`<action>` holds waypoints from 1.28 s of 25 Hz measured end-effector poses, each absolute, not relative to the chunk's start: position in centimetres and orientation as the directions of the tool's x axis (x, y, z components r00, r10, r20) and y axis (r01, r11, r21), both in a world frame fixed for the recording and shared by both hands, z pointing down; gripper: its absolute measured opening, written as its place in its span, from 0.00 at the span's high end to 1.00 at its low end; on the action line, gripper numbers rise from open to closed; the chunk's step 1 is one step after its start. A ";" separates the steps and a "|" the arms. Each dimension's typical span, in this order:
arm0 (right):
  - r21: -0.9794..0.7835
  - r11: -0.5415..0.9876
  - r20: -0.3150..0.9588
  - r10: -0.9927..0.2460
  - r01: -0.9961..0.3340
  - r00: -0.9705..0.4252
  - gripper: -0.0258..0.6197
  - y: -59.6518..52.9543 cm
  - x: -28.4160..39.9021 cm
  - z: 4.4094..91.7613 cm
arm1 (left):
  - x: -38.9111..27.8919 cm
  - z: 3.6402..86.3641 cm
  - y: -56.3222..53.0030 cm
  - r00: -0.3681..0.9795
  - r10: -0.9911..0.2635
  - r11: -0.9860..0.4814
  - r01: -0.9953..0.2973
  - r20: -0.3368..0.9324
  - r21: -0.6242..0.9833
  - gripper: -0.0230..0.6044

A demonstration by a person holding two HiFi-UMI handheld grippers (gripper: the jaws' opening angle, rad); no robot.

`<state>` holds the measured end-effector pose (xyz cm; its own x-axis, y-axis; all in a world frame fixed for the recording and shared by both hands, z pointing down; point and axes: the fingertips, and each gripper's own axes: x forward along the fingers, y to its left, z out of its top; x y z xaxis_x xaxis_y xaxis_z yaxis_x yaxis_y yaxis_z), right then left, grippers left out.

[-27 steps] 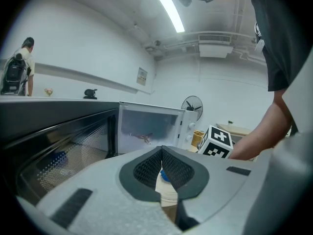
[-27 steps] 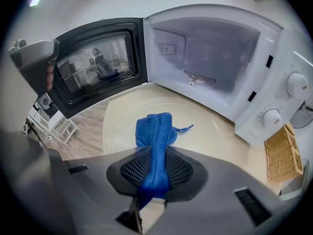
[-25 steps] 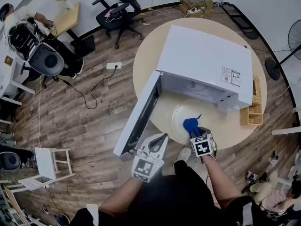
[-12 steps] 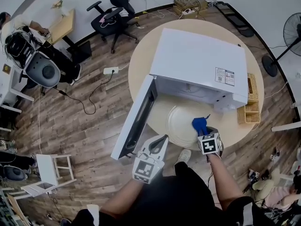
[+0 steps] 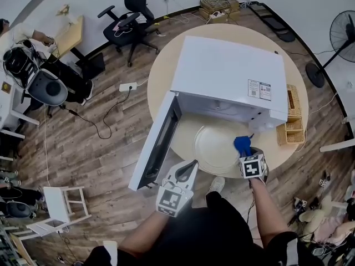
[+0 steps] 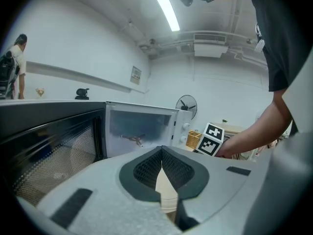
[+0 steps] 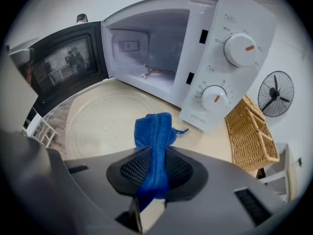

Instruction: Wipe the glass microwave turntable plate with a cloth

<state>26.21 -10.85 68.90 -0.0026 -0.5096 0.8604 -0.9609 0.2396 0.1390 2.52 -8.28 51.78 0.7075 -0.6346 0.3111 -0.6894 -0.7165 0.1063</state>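
The clear glass turntable plate [image 5: 213, 146] lies flat on the round wooden table [image 5: 163, 65], in front of the open microwave [image 5: 227, 73]. My right gripper [image 5: 244, 150] is over the plate's right edge, shut on a blue cloth [image 5: 242, 143]. In the right gripper view the cloth [image 7: 154, 133] sticks out past the jaws above the plate [image 7: 100, 119] near its right rim; whether it touches the glass I cannot tell. My left gripper [image 5: 190, 165] hangs off the table's front edge, left of the plate, shut on nothing. Its jaw tips [image 6: 161, 150] meet.
The microwave door [image 5: 157, 142] swings out to the left of the plate, over the table edge. A wicker basket [image 5: 294, 125] stands at the table's right edge, beside the control panel [image 7: 230, 58]. A standing fan [image 5: 341, 35] is on the floor, right.
My right gripper has carried the blue cloth rightward across the plate, from its middle toward its right edge. The left gripper has barely moved.
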 end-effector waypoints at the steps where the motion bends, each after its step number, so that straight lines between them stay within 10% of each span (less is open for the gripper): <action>1: 0.141 0.242 0.859 -0.512 -0.960 -0.002 0.84 -10.9 26.3 68.9 | 2.6 51.7 -8.3 0.708 -0.634 -0.718 -0.689 0.310 0.105 0.95; 15: 0.084 0.279 0.715 -0.685 -0.957 -0.137 0.84 -12.5 23.5 60.2 | 3.0 50.6 -9.2 0.711 -0.642 -0.720 -0.688 0.286 0.094 0.95; 32: 0.104 0.250 0.250 -0.943 -0.963 -0.218 0.84 -13.5 20.5 41.9 | 4.4 46.4 -12.2 0.729 -0.656 -0.735 -0.676 0.197 0.054 0.95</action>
